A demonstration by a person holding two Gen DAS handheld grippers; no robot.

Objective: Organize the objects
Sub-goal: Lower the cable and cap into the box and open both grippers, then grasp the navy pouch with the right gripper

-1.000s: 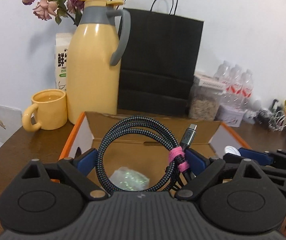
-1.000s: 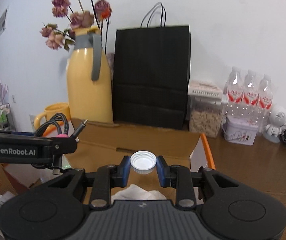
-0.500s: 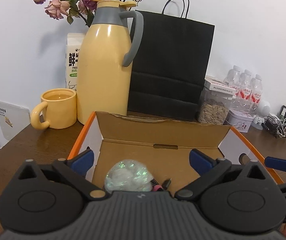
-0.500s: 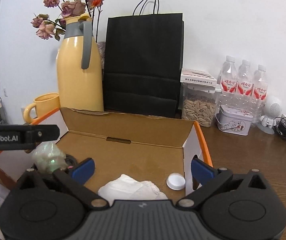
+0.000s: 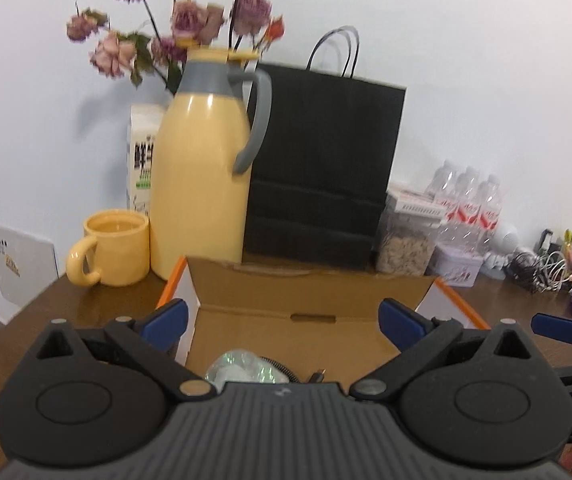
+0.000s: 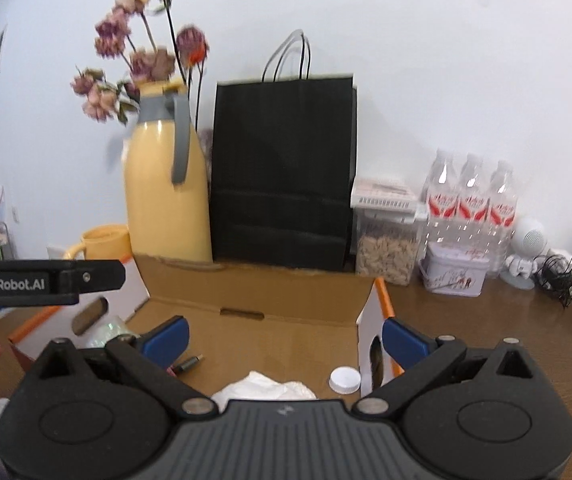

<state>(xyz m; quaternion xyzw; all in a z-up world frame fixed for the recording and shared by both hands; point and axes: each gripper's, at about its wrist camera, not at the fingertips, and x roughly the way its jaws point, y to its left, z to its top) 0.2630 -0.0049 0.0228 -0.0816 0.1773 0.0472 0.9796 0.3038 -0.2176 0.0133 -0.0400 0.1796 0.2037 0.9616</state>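
— Both grippers have pulled back and up since half a second ago; the box (image 6: 253,332) sits lower and smaller in each view now. See it the same way?

— Yes. The left gripper (image 5: 281,320) hangs above the box's near-left part, fingers spread wide with nothing between them. A second ago it pinched the cable; that cable (image 5: 275,364) now lies on the box floor, only a dark loop and its plug tip showing past the gripper body.

— And the crinkled wrap?

— The shiny wad (image 5: 241,368) is touching the cable loop on its left, same spot as half a second back.

— The right side?

— The right gripper (image 6: 283,334) is also spread wide and empty. The cap (image 6: 344,380) it held a second ago rests on the box floor in the right corner, just beside the side wall. The tissue (image 6: 263,388) lies left of the cap, near it but apart. In this view the cable's plug (image 6: 187,363) pokes out by the left blue finger (image 6: 165,336).

— Anything behind changed?

— No — the jug (image 5: 199,184), mug (image 5: 115,246), black bag (image 5: 322,168) and bottles (image 6: 472,196) stand along the wall behind the box, as before, though the flowers (image 5: 181,32) are blurred.
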